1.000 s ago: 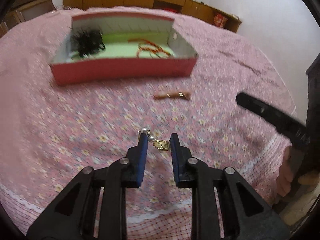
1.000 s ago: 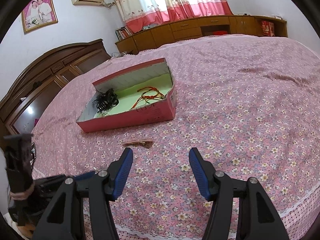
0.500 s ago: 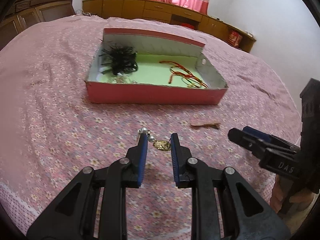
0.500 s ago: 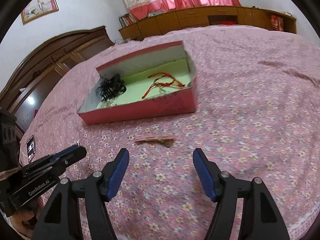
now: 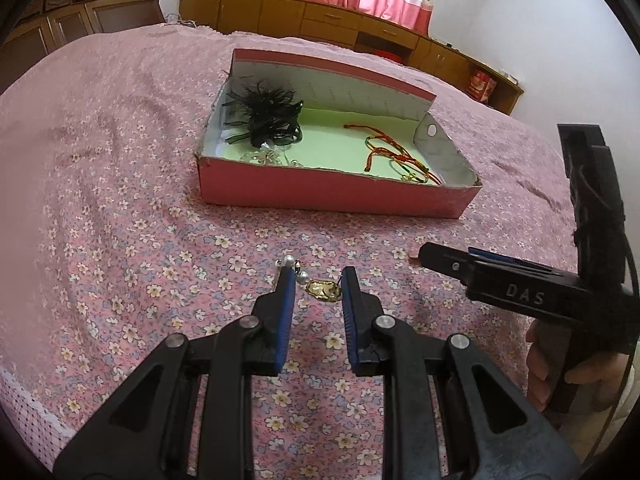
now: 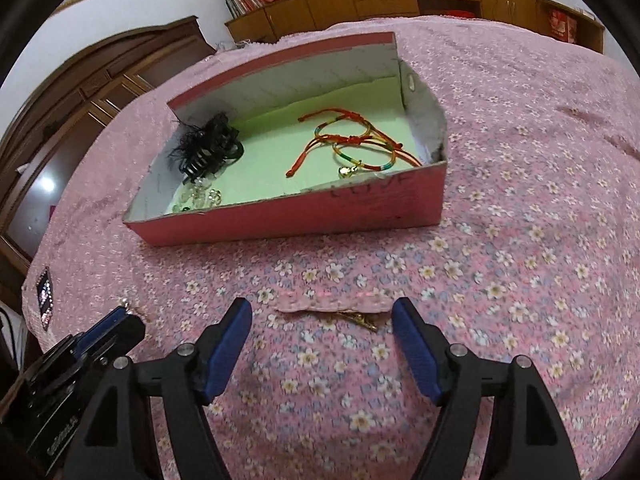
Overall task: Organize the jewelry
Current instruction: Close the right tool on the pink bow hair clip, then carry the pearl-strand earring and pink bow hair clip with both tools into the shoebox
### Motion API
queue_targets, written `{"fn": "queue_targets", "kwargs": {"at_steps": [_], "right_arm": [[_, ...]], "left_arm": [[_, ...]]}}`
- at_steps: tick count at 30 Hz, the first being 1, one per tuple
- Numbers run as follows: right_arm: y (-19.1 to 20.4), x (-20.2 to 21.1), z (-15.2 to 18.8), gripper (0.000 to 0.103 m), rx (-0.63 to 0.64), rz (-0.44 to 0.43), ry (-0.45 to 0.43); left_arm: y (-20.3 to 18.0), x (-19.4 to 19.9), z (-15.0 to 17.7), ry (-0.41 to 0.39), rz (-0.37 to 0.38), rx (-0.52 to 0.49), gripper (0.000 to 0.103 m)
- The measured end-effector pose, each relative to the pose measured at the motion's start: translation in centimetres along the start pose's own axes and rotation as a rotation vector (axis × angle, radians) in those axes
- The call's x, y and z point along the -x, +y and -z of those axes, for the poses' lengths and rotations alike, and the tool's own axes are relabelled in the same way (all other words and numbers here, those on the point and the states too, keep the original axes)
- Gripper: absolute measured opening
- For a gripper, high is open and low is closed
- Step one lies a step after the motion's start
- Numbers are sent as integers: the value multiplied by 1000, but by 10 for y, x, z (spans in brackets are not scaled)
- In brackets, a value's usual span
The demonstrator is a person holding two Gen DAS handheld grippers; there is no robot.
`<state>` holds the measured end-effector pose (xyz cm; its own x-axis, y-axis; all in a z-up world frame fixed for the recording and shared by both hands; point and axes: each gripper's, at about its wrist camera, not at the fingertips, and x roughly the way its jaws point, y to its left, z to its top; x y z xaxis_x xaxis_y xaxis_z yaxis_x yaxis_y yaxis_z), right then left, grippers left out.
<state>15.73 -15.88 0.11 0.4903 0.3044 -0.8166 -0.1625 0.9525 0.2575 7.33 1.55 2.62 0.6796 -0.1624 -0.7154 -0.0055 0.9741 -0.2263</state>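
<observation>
The pink box (image 6: 304,216) already holds a black hair clip (image 6: 208,148) and red cord bracelets (image 6: 352,140); still out are the pearl-and-gold piece (image 5: 320,290) clenched in the left tongs (image 5: 316,284) and a gold clip (image 6: 356,318) lying between the right tongs (image 6: 320,316), whose jaws have just been opening (nothing gripped). All sits on a floral pink bedspread (image 6: 520,220), wooden cabinets (image 5: 360,28) behind

right gripper (image 6: 322,322) – just opening (wide) | hair clip (image 6: 352,317) between fingers (image 6: 416,352)

Bedspread (image 6: 500,200): soft cloth, matt, printed with flowers
Box (image 6: 304,216): pink cardboard, matt, edges torn
Bracelets (image 6: 360,140): woven cord
Earring (image 5: 320,290): shiny gold metal, glossy pearls
Cabinets (image 5: 320,20): smooth wood
</observation>
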Motion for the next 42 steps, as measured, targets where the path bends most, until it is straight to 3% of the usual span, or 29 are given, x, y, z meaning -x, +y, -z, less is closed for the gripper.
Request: {"fn": "queue_targets", "kwargs": {"at_steps": [11,14,21,30,42], "right_arm": [[10,-16,-3,75,55,54,24],[11,-17,-2,70,71,72,25],[6,-10,1,70,49,42,-4],[5,19,8,70,61,9,-115],[11,58,10,70,91,-12,-297]], "left_arm": [[4,-3,0,5,-3,11,15],[4,-3,0,5,-4,10,15],[3,-1,0,-3,-8,4,15],[-1,7,-2,-33,-9,-13,15],[-12,25,-16,-154,1,-43,15]]}}
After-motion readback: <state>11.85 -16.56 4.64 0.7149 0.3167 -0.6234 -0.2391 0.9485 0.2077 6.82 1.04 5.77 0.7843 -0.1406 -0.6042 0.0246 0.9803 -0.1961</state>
